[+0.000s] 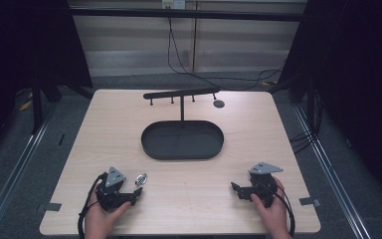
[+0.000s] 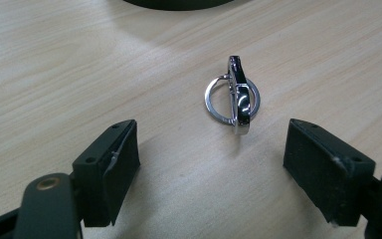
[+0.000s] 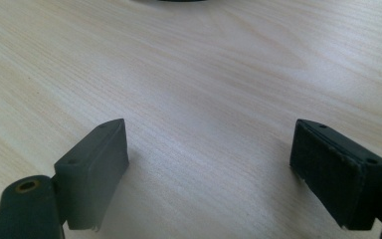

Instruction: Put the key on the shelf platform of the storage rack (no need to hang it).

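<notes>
On the pale wooden table (image 1: 179, 199) a small chrome keyring clip (image 1: 141, 178) lies just off the tip of the left gripper (image 1: 132, 191), at about 1 o'clock from it in the high view. In the left gripper view the clip (image 2: 234, 97) stands on its edge with its round split ring leaning against it, ahead of the gap between the 2 black jaws at 12 o'clock and touching neither pad. Those jaws are spread wide with bare table between them. The right gripper (image 1: 238, 189) rests low at about 5 o'clock on the table, held in the person's right hand (image 1: 273, 211), well apart from the clip; its jaws are likewise spread wide over bare wood (nothing lies between the pads). A black oval tray (image 1: 151, 147) sits at the table's centre, at 12 o'clock from both hands, and behind it stands a black rack (image 1: 181, 93) with 4 short pegs hanging from its bar.
</notes>
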Demonstrator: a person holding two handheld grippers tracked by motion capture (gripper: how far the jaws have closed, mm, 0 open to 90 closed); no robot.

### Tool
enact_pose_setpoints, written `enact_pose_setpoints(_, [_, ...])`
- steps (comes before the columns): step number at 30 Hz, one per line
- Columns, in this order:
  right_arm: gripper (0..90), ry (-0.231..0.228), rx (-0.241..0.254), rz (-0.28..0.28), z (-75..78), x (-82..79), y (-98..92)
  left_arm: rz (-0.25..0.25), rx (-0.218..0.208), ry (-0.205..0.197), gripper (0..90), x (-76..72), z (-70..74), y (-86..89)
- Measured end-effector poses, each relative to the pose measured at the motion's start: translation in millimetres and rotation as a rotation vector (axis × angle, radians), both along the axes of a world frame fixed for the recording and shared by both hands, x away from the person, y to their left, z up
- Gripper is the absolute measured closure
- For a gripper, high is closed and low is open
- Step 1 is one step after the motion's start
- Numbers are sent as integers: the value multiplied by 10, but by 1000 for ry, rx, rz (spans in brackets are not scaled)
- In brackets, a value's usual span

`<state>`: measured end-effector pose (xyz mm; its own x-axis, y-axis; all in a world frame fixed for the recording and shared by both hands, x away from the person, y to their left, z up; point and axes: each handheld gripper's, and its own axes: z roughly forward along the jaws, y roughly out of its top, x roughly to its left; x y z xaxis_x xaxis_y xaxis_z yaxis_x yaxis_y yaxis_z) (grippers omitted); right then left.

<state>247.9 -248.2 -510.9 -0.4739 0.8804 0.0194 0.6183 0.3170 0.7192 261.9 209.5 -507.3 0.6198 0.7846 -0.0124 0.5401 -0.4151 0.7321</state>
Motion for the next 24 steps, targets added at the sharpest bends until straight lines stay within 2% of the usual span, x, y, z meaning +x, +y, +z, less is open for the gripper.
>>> enact_pose_setpoints(13, [149, -1, -1, 2, 0, 0, -1, -4, -2, -2, 245, -15, 4, -17])
enact_pose_setpoints(17, [149, 0, 0, 1, 0, 0, 0, -21, 1, 2, 248, -24, 9, -46])
enact_pose_setpoints(22, [148, 0, 0, 1, 0, 0, -1, -42, 12, 22, 264, -29, 53, -101])
enact_pose_setpoints(24, [148, 0, 0, 1, 0, 0, 0, -37, -3, 13, 272, -24, 98, -128])
